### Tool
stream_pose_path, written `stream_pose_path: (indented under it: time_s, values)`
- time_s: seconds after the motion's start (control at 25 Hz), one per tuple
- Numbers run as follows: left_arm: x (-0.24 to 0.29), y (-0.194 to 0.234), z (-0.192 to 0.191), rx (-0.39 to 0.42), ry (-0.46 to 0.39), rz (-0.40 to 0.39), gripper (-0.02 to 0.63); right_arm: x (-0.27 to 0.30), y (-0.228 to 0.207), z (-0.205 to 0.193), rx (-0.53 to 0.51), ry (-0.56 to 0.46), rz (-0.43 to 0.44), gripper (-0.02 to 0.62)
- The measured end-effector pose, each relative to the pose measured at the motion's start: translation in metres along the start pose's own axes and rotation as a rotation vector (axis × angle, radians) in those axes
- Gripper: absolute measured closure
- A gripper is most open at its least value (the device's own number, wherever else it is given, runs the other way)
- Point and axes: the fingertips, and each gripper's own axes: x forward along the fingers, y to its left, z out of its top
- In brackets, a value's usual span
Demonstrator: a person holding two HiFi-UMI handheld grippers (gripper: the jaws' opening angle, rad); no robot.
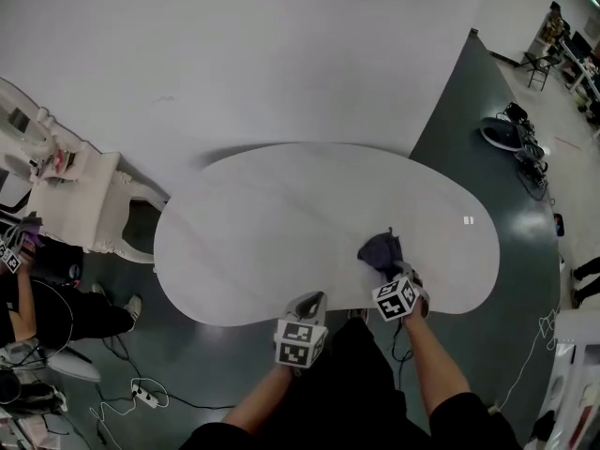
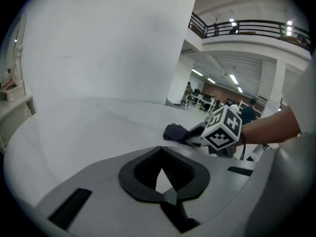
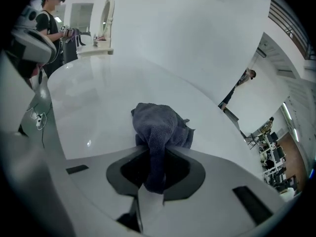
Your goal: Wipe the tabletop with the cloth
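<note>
White oval tabletop [image 1: 272, 223] before a pale backdrop, dark cloth [image 3: 159, 123] bunched near the front right edge; right gripper [image 3: 157, 152] clamped on a fold of it, left gripper [image 2: 161, 151] closed on nothing (idle at the near rim); wiping seemingly just starting; next, press flat and sweep across.

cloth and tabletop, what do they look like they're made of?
Cloth: dark grey-blue terry or microfibre, matte, judging by its fuzzy nap and soft bunched folds.
Tabletop: white, smooth and slightly glossy, with faint streaks and a small light glint. It could be marble-look stone or laminate; can't tell which.
</note>
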Motion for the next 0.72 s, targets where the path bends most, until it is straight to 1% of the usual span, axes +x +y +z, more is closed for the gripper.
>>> stream_pose_path:
  time_s: [0.12, 0.32, 0.4, 0.48, 0.52, 0.6, 0.68, 0.72]
  values:
    - [-0.013, 0.005, -0.010, -0.001, -0.009, -0.010, 0.600, -0.014, 0.035, -0.003, -0.010, 0.002, 0.010, 0.549]
    - [-0.021, 0.002, -0.026, 0.000, -0.009, -0.038, 0.600, -0.035, 0.083, -0.014, 0.027, -0.001, 0.048, 0.549]
    - [-0.021, -0.004, -0.032, -0.007, -0.006, -0.048, 0.600, -0.044, 0.101, -0.019, 0.042, -0.009, 0.090, 0.549]
    - [-0.021, -0.011, -0.034, -0.008, -0.012, -0.059, 0.600, -0.056, 0.118, -0.019, 0.062, -0.048, 0.156, 0.549]
    - [-0.021, -0.015, -0.032, -0.005, -0.018, -0.062, 0.600, -0.064, 0.123, -0.018, 0.089, -0.078, 0.186, 0.549]
    - [-0.021, -0.022, -0.027, 0.014, -0.032, -0.062, 0.600, -0.080, 0.125, -0.014, 0.186, -0.139, 0.218, 0.549]
    - [-0.020, -0.026, -0.024, 0.045, -0.041, -0.052, 0.600, -0.095, 0.119, -0.010, 0.278, -0.194, 0.211, 0.549]
    - [-0.020, -0.028, -0.022, 0.057, -0.044, -0.047, 0.600, -0.102, 0.114, -0.008, 0.306, -0.218, 0.197, 0.549]
